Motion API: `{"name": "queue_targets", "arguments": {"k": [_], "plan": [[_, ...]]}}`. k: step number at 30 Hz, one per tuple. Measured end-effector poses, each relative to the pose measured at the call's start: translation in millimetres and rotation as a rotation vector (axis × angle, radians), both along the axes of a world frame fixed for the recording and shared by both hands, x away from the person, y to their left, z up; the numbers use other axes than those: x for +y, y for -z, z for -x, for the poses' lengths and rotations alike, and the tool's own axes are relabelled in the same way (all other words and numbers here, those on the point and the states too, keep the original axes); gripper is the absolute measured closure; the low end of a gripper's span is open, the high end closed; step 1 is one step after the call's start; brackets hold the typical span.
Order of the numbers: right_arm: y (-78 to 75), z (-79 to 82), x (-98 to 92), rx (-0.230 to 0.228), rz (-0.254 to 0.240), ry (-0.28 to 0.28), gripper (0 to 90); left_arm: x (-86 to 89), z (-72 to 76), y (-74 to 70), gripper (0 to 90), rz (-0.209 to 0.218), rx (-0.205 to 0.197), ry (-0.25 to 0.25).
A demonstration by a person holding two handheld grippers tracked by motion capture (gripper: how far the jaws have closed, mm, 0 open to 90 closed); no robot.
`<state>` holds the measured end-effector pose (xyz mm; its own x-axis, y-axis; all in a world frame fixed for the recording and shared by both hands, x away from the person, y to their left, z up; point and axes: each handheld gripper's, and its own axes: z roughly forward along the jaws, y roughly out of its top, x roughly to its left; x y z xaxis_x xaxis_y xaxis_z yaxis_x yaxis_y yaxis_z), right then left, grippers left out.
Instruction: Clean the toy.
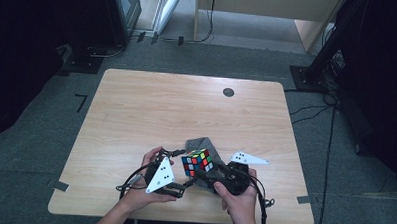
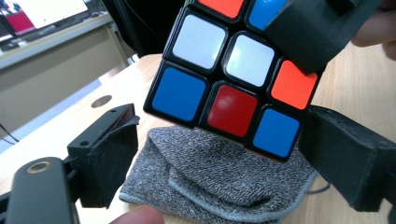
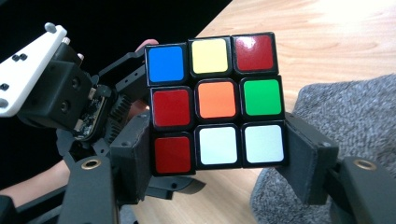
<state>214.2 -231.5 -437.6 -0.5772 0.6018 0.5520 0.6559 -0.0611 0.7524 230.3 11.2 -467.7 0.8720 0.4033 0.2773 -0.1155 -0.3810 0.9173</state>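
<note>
Just above the near edge of the pale wooden table (image 1: 136, 105), a scrambled, black-framed, multicoloured puzzle cube (image 1: 196, 162) is held up off the surface, between the person's two hands. The right gripper (image 3: 217, 158) has it: in the right gripper view its two black jaws press flat against opposite sides of the cube's bottom layer, the face toward that camera showing an orange centre with two white squares and a red one along the bottom row. A cube has no long axis to speak of; from the high view it sits tilted, one corner toward the person and a face with a yellow sticker turned up. The left gripper (image 2: 233, 154) waits just beside it with its jaws apart, clamping nothing: in the left gripper view one jaw stands clear at the left, the other close by the cube's lower right corner, and I cannot tell whether that one touches. Under the cube lies a crumpled grey knitted cloth (image 2: 219, 177), flat on the wood.
</note>
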Motion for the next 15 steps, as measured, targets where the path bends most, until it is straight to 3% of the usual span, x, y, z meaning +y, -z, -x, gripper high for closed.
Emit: {"name": "queue_targets", "arguments": {"k": [7,10,13,15], "plan": [[2.9,-2.0,3.5,0.051,-0.011,-0.034,34.3,-3.5,2.4,1.9,17.5,-0.018,-0.016,0.011],[5.8,-4.4,4.8,0.081,-0.006,-0.041,34.0,-1.8,4.6,2.9,30.5,-0.009,-0.038,0.012],[6.9,-6.2,3.4,0.092,-0.023,-0.049,33.5,-0.5,4.3,3.2,31.8,0.0,-0.027,0.017],[6.4,-6.5,2.1,0.078,-0.029,-0.056,32.7,1.0,2.0,2.1,32.4,0.021,0.004,0.018]]}}
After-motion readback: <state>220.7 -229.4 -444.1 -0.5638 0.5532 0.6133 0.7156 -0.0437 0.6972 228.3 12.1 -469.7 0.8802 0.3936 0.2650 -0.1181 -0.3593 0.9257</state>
